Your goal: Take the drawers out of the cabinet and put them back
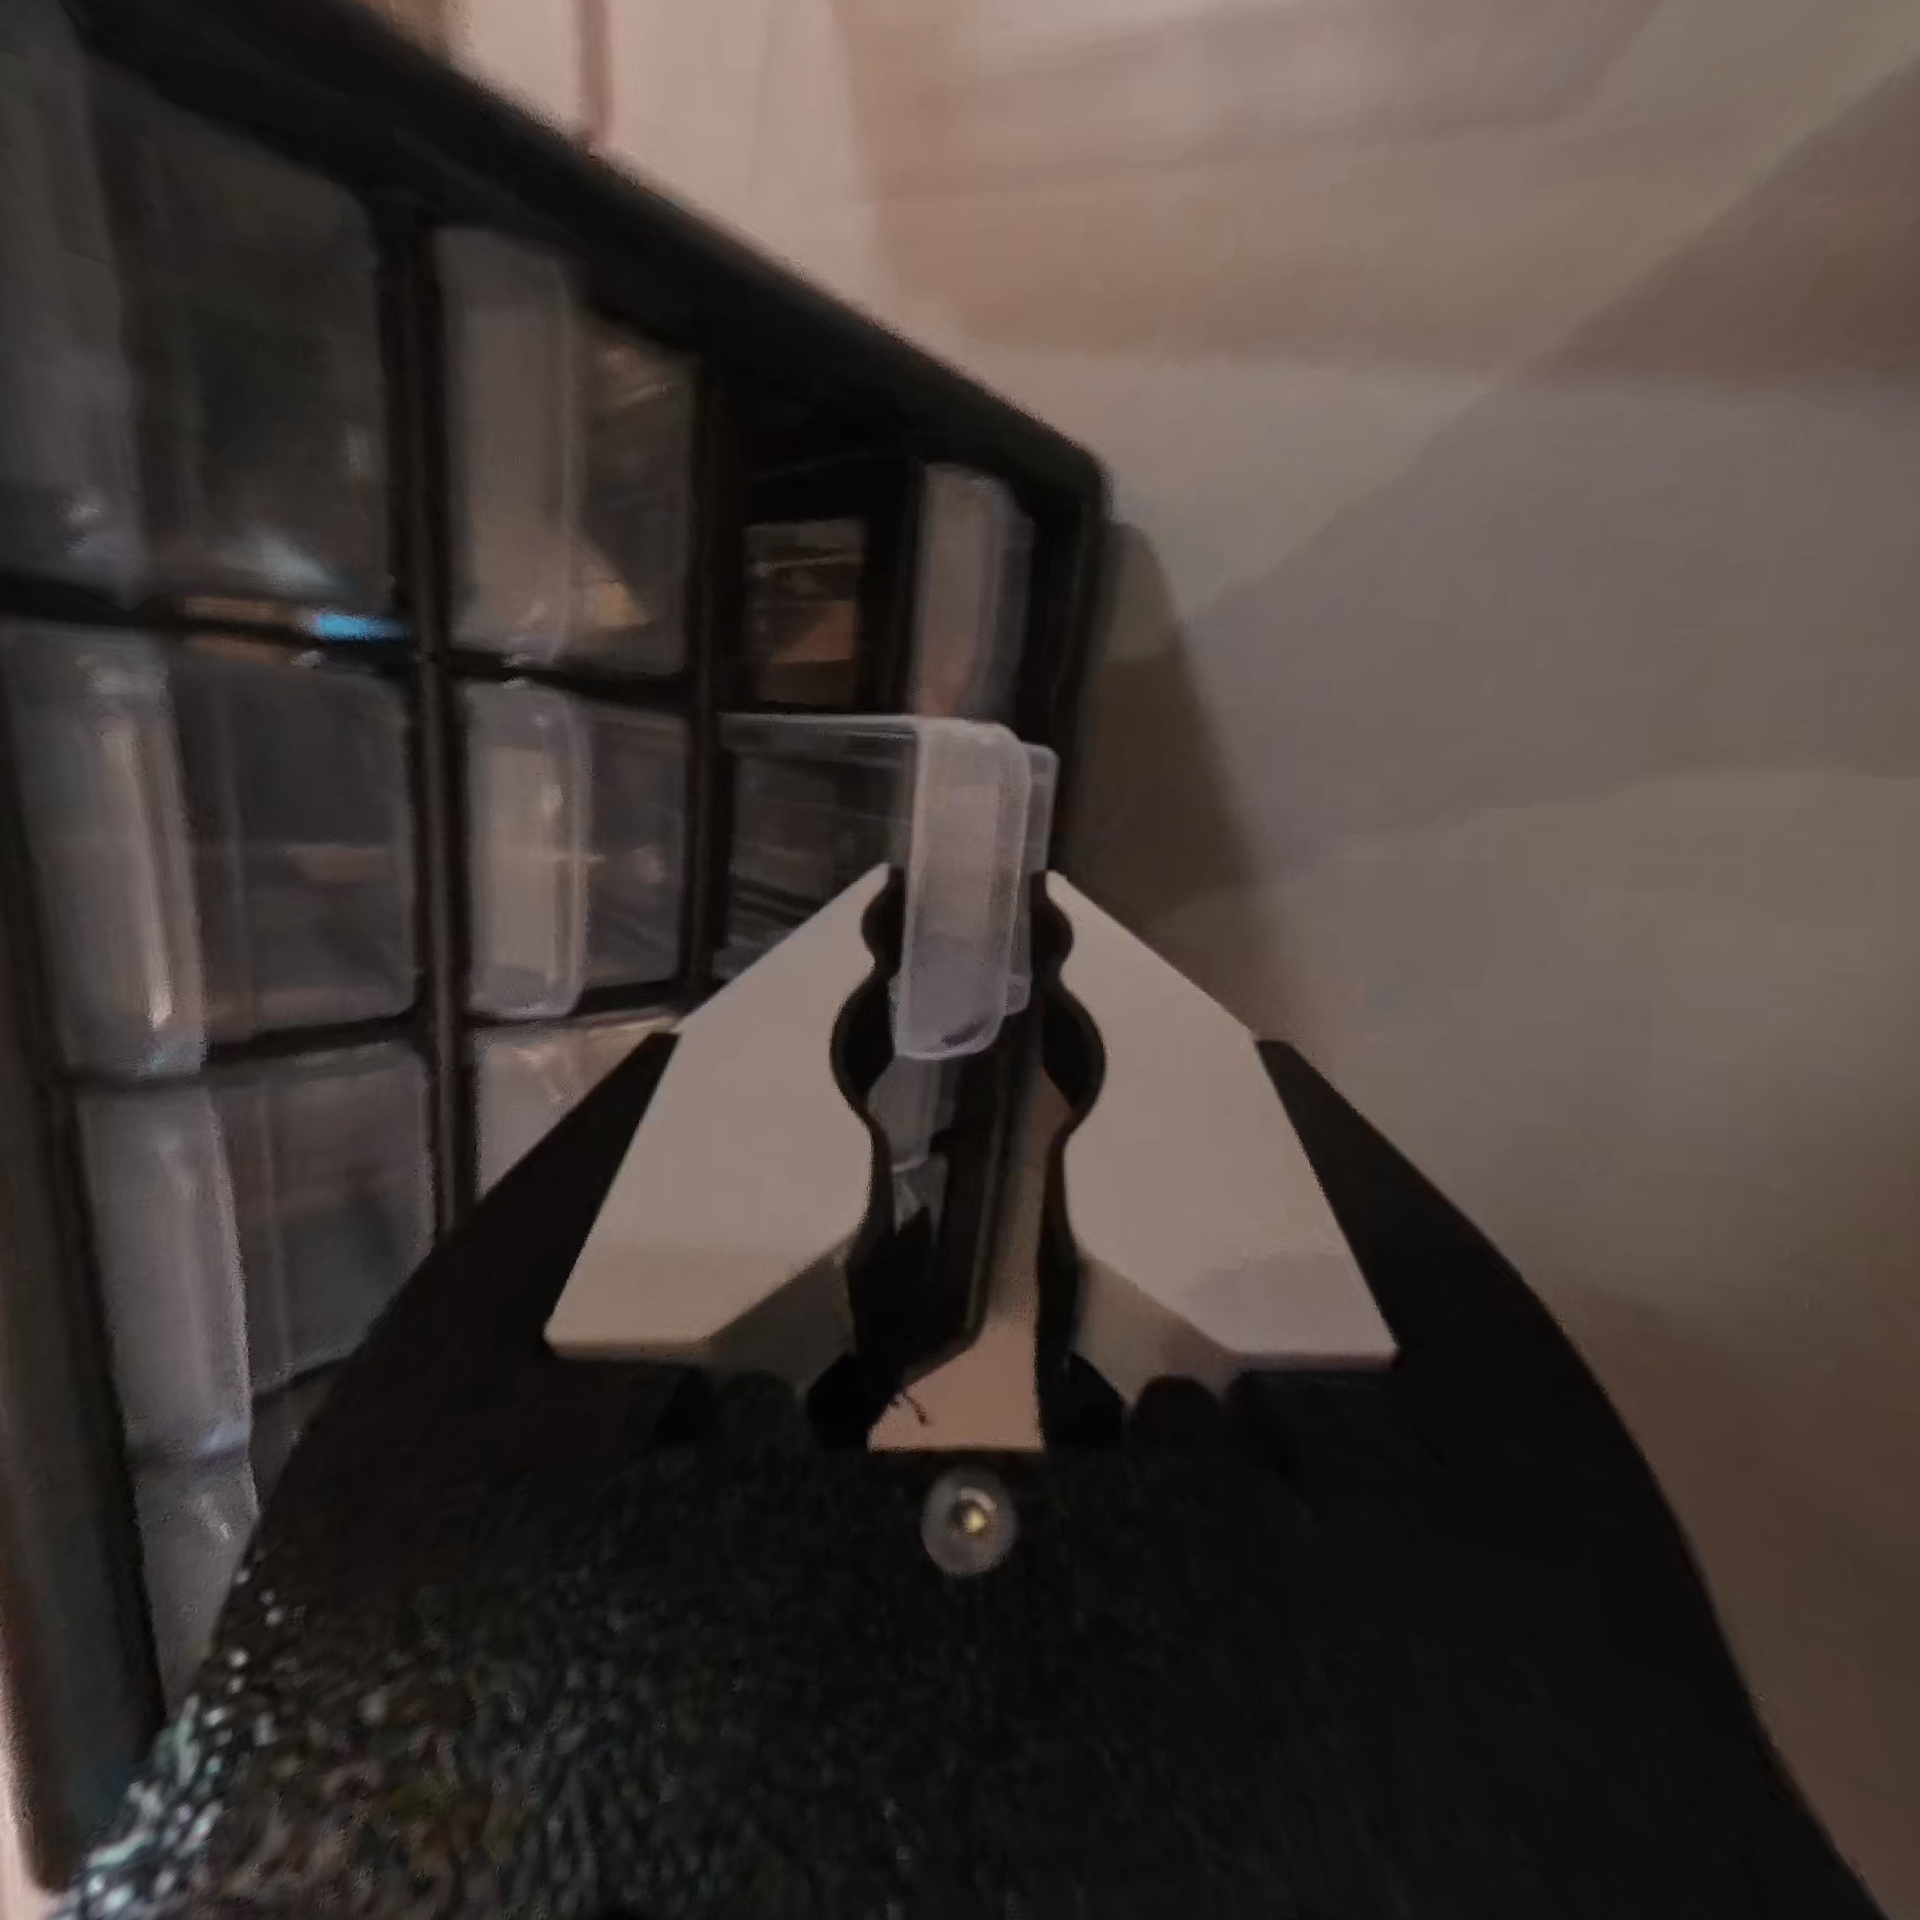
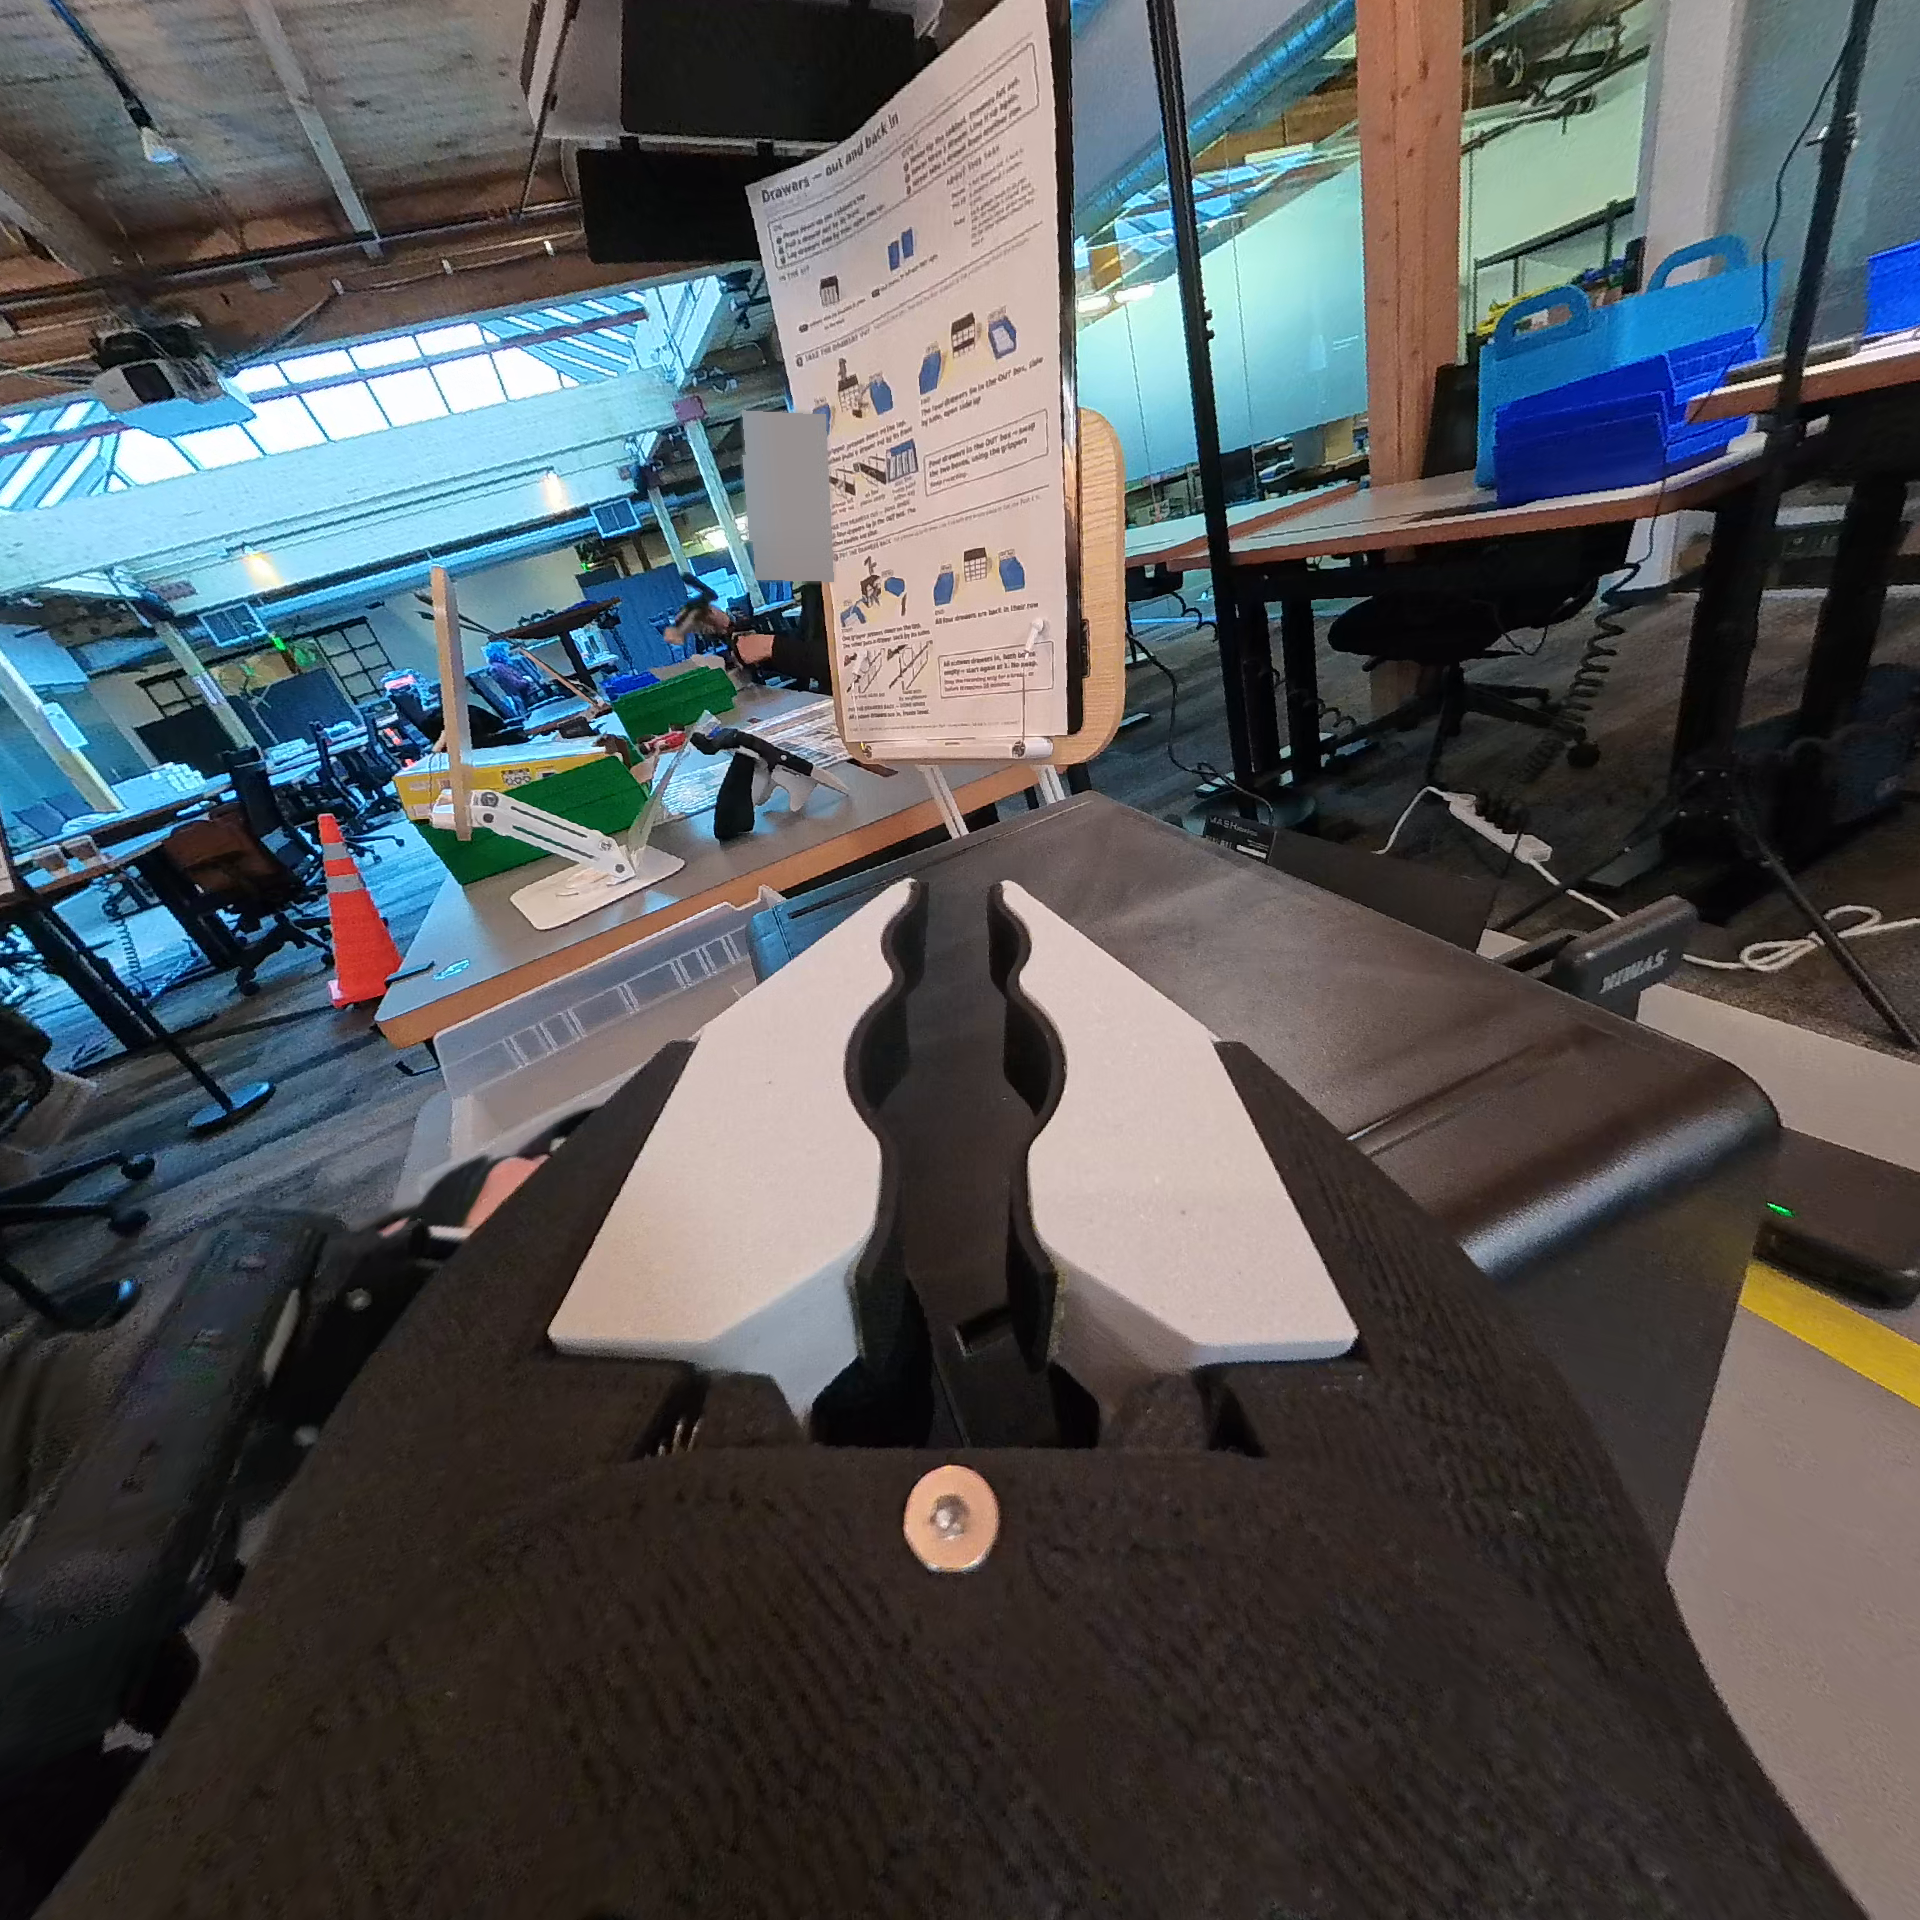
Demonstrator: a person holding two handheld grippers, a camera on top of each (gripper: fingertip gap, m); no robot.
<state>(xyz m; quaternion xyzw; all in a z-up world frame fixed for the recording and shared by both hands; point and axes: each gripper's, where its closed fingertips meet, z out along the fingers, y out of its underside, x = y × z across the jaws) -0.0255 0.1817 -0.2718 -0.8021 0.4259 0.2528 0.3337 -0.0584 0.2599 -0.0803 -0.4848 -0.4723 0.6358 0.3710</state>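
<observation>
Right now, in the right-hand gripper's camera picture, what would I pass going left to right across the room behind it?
Orange traffic cone → green bins on the table → instruction sheet on its stand → wooden post → blue bins.

free: right of cabinet (bare wall) | blocked: closed drawers

An open-plan workshop: exposed timber ceiling with skylights, far workbenches, blue bins, an orange traffic cone.
</observation>
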